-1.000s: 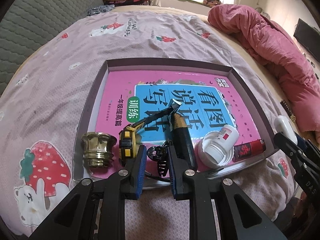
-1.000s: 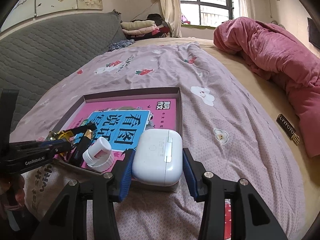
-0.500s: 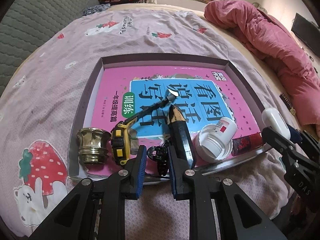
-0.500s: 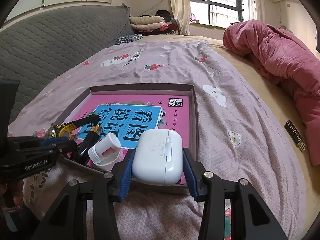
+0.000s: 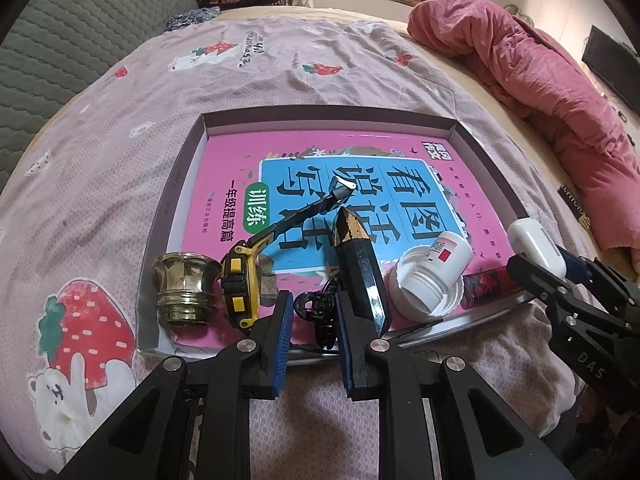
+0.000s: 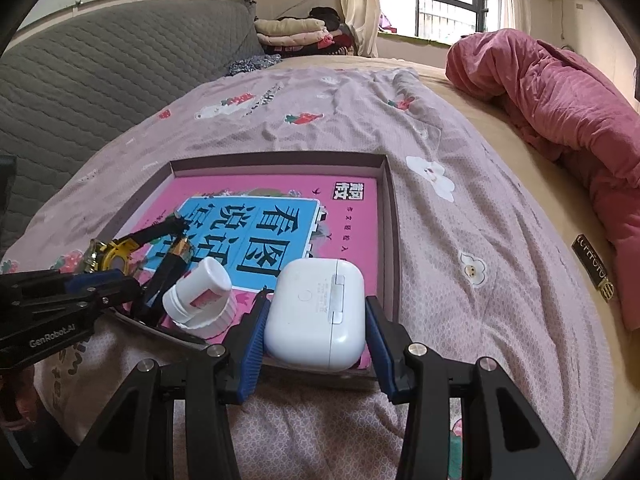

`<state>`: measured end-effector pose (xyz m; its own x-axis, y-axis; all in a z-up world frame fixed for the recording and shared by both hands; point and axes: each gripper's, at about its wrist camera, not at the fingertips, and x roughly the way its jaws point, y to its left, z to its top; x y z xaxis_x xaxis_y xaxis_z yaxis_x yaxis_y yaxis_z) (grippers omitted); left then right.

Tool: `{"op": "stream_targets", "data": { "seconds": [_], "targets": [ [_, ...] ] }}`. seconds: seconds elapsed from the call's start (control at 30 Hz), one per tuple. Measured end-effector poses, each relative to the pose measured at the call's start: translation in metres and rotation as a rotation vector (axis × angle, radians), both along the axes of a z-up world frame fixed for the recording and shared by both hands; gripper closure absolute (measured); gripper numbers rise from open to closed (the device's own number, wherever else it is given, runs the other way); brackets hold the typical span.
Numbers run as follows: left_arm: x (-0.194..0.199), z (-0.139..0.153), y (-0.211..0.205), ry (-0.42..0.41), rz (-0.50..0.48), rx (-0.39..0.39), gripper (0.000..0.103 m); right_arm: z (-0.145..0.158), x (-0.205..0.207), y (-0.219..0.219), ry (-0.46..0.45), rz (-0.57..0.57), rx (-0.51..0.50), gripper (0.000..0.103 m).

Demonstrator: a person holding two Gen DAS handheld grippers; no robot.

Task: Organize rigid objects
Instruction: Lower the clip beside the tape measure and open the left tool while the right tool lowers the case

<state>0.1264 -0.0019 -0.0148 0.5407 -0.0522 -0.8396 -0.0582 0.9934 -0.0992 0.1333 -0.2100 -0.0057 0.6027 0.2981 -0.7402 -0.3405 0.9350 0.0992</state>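
Since the frame taken a second ago, the right gripper (image 6: 314, 322) has been carried forward over the near rim of the shallow grey cardboard tray (image 6: 390, 240), and the glossy white plastic earbud case (image 6: 316, 316) pinched between its blue-padded fingers (image 6: 252, 344) is now positioned above the near right corner of the pink and blue exercise book (image 6: 280, 216) lining the tray. Whether the case already rests on the book cannot be told. The jaws are held against both sides of the case, so release has not been carried out.

The left gripper (image 5: 312, 318) has been advanced slightly toward the tray. Its jaws are spread a little, and a small black plastic hair claw (image 5: 316, 312) lies between the fingertips; contact cannot be confirmed.

Relative to the left gripper, the following are arranged along the near edge of the tray:
- just left of the fingertips, a yellow and black tape measure (image 5: 238, 280);
- further left, a tarnished brass fluted cup (image 5: 184, 288);
- touching the right fingertip, a black faceted pen case with a gold tip (image 5: 360, 268);
- to the right, a white plastic bottle with a red label (image 5: 434, 272) lying in its upturned cap.

It is judged that placement of the earbud case is nearly complete; lowering and opening of the right jaws are what remain.
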Motion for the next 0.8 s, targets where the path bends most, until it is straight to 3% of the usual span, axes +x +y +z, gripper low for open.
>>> {"op": "stream_targets", "data": {
  "seconds": [0.8],
  "targets": [
    [-0.007, 0.013, 0.002, -0.03, 0.006, -0.02, 0.078, -0.004, 0.008, 0.0, 0.044, -0.021, -0.035, 0.057]
  ]
}}
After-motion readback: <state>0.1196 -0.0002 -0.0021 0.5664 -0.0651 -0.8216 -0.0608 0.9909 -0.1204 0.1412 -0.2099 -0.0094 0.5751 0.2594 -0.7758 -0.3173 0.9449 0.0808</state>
